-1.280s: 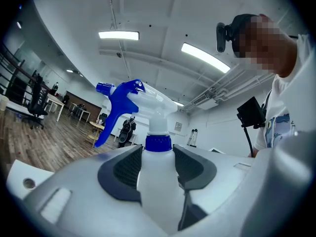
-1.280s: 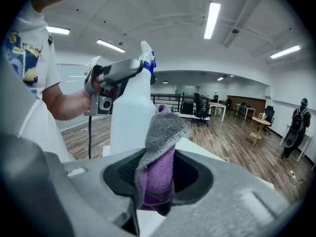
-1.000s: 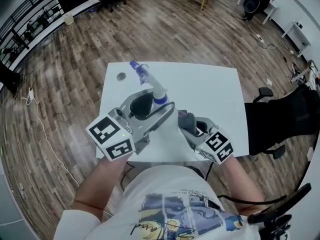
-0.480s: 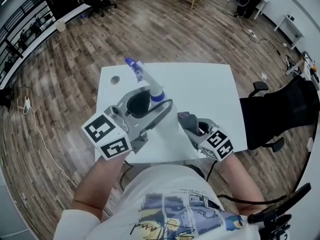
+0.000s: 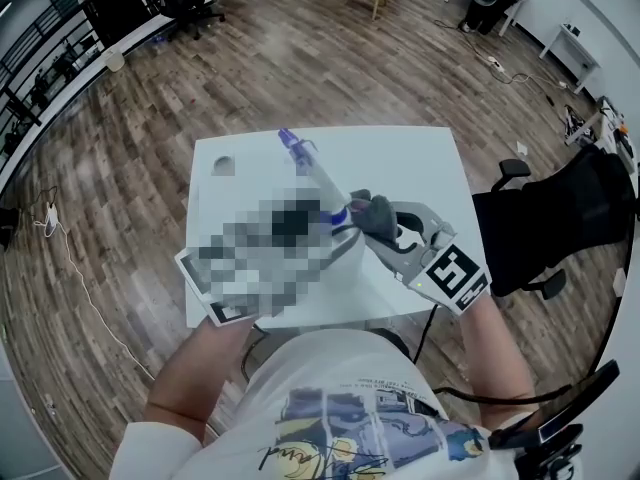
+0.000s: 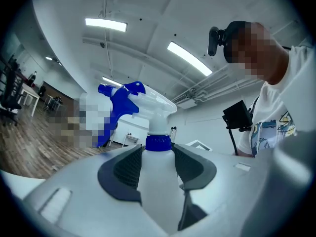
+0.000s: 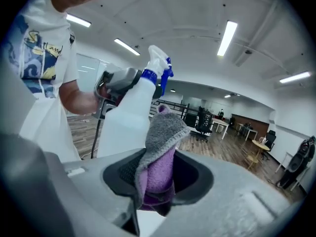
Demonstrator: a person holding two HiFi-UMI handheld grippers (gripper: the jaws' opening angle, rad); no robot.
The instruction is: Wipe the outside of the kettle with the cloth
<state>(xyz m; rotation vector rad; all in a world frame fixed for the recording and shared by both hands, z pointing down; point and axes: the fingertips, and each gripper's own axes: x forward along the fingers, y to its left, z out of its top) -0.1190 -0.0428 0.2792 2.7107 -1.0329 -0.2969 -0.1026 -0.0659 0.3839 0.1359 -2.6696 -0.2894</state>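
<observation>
No kettle shows in any view. A white spray bottle (image 6: 158, 181) with a blue trigger head (image 6: 121, 98) stands up between the jaws of my left gripper (image 6: 158, 167), which is shut on its body just under the blue collar. In the head view the bottle's nozzle (image 5: 296, 148) points away over the table, and a mosaic patch hides the left gripper there. My right gripper (image 7: 158, 174) is shut on a folded grey and purple cloth (image 7: 160, 142). That cloth (image 5: 372, 212) is held up close beside the bottle's neck; whether they touch I cannot tell.
A white table (image 5: 410, 158) lies below both grippers, with a small round thing (image 5: 222, 165) near its far left corner. A black office chair (image 5: 560, 223) stands at the right. Wooden floor surrounds the table, and a cable (image 5: 75, 258) trails at the left.
My right gripper has risen with the cloth from low over the table's near edge up to the bottle's neck. The left gripper and bottle have shifted a little to the right.
</observation>
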